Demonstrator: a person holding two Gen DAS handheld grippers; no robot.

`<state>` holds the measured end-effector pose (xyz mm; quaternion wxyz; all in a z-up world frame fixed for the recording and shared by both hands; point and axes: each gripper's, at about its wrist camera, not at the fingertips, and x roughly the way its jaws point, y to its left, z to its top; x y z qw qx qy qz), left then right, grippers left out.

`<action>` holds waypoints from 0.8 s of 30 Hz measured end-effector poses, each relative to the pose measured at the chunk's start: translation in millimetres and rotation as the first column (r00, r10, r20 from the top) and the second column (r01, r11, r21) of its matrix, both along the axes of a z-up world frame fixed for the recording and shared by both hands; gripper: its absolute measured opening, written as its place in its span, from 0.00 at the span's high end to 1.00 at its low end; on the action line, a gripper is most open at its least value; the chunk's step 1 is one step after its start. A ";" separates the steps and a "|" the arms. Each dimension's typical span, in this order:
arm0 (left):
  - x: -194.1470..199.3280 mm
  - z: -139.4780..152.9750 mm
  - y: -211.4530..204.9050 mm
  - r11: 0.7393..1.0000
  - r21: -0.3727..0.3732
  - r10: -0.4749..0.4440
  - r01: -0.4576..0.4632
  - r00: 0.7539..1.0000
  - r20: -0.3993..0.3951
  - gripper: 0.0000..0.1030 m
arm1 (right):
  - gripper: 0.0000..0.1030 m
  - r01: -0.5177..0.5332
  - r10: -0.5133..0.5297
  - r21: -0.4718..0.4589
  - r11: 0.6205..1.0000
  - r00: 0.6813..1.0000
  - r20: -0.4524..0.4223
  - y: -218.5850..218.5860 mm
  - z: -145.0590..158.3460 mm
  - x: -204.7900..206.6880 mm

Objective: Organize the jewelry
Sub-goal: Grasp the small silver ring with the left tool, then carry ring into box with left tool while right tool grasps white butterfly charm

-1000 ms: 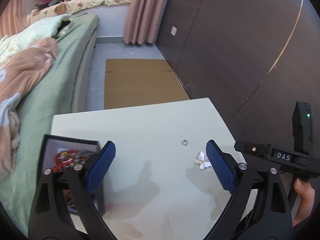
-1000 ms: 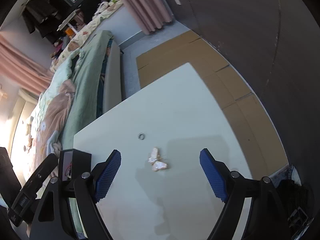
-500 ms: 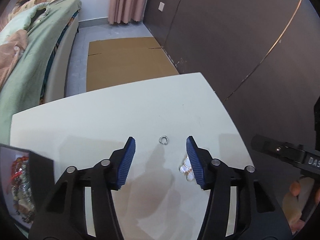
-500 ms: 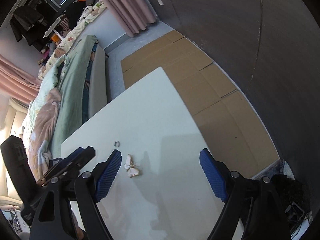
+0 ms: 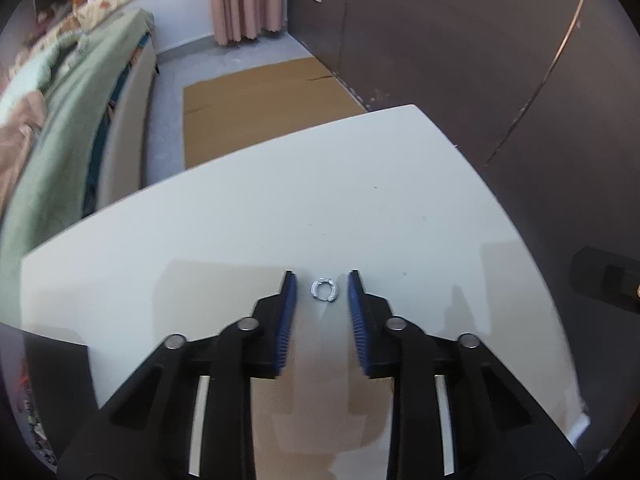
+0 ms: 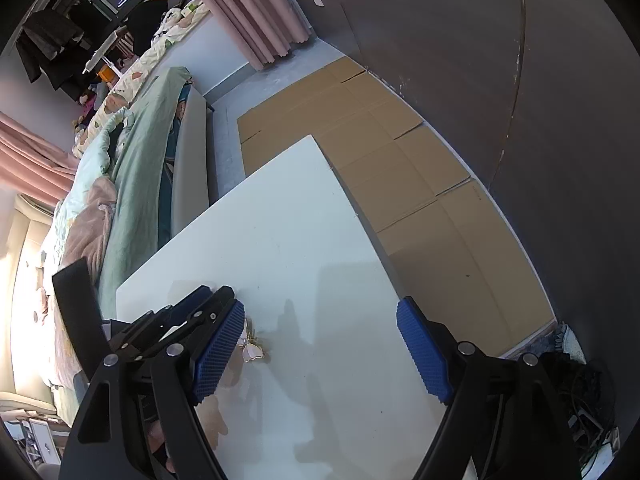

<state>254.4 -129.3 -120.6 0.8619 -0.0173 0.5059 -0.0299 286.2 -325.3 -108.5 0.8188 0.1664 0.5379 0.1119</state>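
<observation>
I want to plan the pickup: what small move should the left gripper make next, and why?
Probably close the left gripper. The ring lies flat on the table between its open jaws, near their tips, touching neither. Closing should pinch it.

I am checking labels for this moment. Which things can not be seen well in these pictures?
- Left wrist view: the jewelry box is cut off by the left edge and blurred; its contents are unreadable.
- Left wrist view: the ring is too small to show detail.
- Right wrist view: the butterfly piece is partly hidden behind the right gripper's fingers.
</observation>
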 end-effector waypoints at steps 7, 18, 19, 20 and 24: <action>-5.2 7.4 14.7 0.999 -0.029 0.033 -0.033 0.999 -0.007 0.87 | 0.25 -0.021 0.021 0.009 1.000 1.000 -0.007 5.9 -5.4 1.2; -33.3 43.7 53.6 0.993 -0.084 0.081 -0.077 0.996 0.037 0.87 | 0.43 -0.170 0.170 0.016 0.985 0.985 -0.036 50.0 -19.1 -0.2; -36.9 47.3 57.9 0.993 -0.086 0.086 -0.082 0.995 0.041 0.87 | 0.48 -0.179 0.180 0.015 0.984 0.983 -0.040 53.3 -21.0 -0.6; -41.1 51.6 62.9 0.992 -0.088 0.094 -0.090 0.994 0.046 0.87 | 0.51 -0.192 0.193 0.012 0.981 0.980 -0.046 57.8 -23.6 -0.2; -55.3 62.9 80.5 0.989 -0.094 0.119 -0.113 0.991 0.058 0.87 | 0.57 -0.220 0.220 0.002 0.976 0.974 -0.053 67.6 -29.3 -1.3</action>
